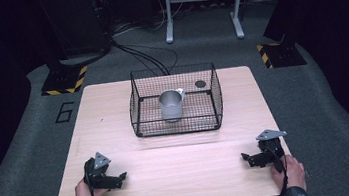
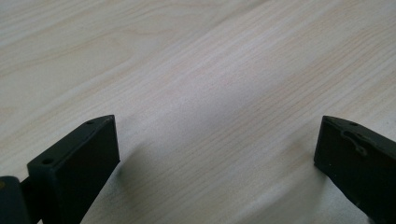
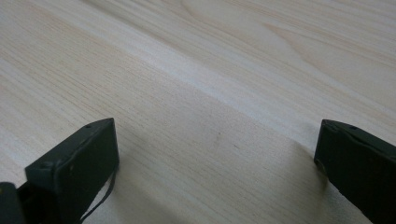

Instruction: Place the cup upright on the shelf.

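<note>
A black wire basket (image 1: 138,102) stands at the far middle of the wooden table (image 1: 180,162). Inside it a grey metal cup (image 1: 170,104) stands upright, and a small dark round disc (image 1: 200,83) lies at its back right. My left gripper (image 1: 122,177) rests near the front left edge of the table, held by a hand, its jaws wide apart over bare wood. Its left finger (image 2: 79,158) shows in the left gripper view. My right gripper (image 1: 245,159) rests near the front right edge, open as well, nothing between its fingers (image 3: 79,161).
Around the table lies grey carpet. Black cables (image 1: 147,56) run across the floor behind the basket. Yellow-black striped bases (image 1: 64,81) stand at the far left and far right, and a grey stand (image 1: 201,4) at the back.
</note>
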### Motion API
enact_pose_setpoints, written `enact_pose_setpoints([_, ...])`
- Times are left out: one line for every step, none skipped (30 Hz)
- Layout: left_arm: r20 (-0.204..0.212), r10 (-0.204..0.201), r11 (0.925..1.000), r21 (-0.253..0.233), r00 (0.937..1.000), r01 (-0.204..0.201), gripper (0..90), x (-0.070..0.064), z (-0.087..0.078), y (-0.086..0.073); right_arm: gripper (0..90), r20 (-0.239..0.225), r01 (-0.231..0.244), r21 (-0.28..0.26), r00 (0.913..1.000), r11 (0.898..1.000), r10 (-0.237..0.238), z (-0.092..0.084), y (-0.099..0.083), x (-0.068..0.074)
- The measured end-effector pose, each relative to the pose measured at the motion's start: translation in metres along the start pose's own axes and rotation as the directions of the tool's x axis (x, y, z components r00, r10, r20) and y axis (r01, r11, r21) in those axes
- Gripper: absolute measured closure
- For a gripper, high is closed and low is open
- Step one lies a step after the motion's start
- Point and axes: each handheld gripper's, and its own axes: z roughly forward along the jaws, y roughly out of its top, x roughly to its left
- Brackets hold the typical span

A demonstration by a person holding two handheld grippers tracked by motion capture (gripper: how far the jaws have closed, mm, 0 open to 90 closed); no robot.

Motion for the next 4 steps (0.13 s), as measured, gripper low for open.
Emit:
enact_pose_setpoints([0.002, -0.018, 0.9996, -0.023, 0.9998, 0.018, 0.1, 0.0007, 0.001, -0.0024, 0.0, 0.0, 0.0, 0.0, 1.0, 1.0, 0.0, 0.0, 0.0, 0.0])
enact_pose_setpoints([0.011, -0.029, 0.9989, -0.036, 0.9995, 0.029, 0.0, 0.0022, 0.0014, -0.0046, 0.0, 0.0, 0.0, 0.0, 1.0, 1.0, 0.0, 0.0, 0.0, 0.0])
enact_pose_setpoints([0.011, -0.029, 0.9989, -0.036, 0.9995, 0.029, 0.0, 0.0022, 0.0014, -0.0046, 0.0, 0.0, 0.0, 0.0, 1.0, 1.0, 0.0, 0.0, 0.0, 0.0])
enact_pose_setpoints([0.013, -0.034, 0.9989, -0.03, 0.9993, 0.034, 0.0, 0.0025, 0.0007, -0.0046, 0.0, 0.001, -0.001, -0.001, 1.0, 1.0, 0.001, 0.0, 0.0, 0.0001])
